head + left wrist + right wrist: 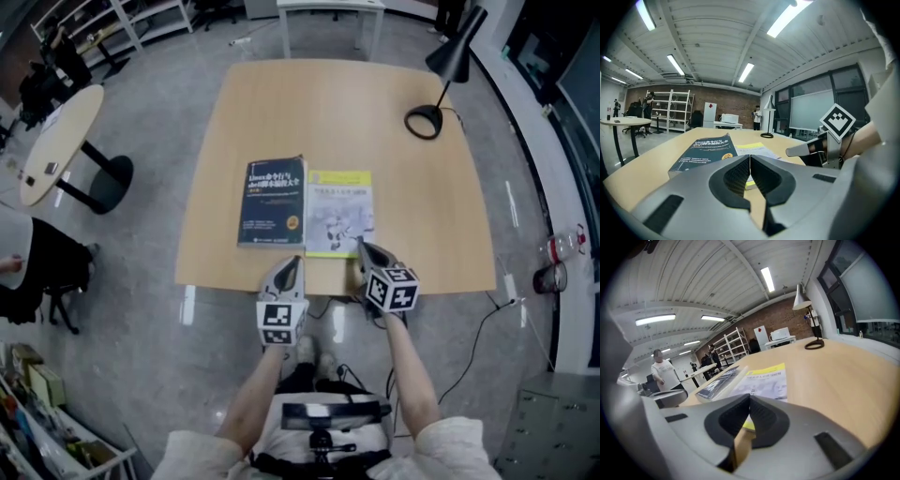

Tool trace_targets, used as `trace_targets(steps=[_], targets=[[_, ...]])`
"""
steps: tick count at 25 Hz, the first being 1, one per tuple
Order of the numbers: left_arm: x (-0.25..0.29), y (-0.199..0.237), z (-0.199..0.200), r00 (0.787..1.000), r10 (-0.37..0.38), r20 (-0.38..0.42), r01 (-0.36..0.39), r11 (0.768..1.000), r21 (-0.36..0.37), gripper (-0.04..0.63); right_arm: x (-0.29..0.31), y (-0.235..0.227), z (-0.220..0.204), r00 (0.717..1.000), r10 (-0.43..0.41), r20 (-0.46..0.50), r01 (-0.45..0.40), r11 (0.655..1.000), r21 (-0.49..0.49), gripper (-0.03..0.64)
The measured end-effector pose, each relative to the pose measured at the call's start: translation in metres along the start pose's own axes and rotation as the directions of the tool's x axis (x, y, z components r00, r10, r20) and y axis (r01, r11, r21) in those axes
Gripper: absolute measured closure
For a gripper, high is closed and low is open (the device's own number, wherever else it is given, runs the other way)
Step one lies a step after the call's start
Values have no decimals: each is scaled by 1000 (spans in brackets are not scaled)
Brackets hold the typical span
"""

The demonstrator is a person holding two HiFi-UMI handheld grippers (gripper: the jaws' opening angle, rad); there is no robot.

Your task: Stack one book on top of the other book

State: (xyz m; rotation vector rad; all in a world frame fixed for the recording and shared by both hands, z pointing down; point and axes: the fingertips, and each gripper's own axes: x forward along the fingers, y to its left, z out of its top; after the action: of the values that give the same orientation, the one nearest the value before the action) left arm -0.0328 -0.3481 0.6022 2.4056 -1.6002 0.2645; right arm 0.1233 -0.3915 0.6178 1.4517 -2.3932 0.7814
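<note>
Right gripper [362,247], shut tight and empty, was found nearest the yellow book [339,212], laid lengthwise just ahead; left gripper [294,263] was shut too.

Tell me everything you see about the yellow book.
The yellow book is a thin paperback lying flat, cover up, on the wooden table near its front edge. Yellow bands cross the cover's top and bottom, with a pale picture between. Its left edge runs alongside the thicker dark blue book. The shut right gripper points at its near right corner.
</note>
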Motion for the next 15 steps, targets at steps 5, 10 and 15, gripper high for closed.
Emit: trace_targets(steps=[5,10,15], targets=[[26,-2,-9,998,-9,-58,8,1000,-12,588,26,-12,-13,994,-35,-99,37,999,16,621],[23,-3,-14,998,-18,-65,17,1000,-20,588,35,-14,-39,980,-60,-190,63,998,12,620],[18,1,-20,997,-22,-78,21,1000,-8,588,38,-11,-30,982,-67,-179,72,997,25,620]])
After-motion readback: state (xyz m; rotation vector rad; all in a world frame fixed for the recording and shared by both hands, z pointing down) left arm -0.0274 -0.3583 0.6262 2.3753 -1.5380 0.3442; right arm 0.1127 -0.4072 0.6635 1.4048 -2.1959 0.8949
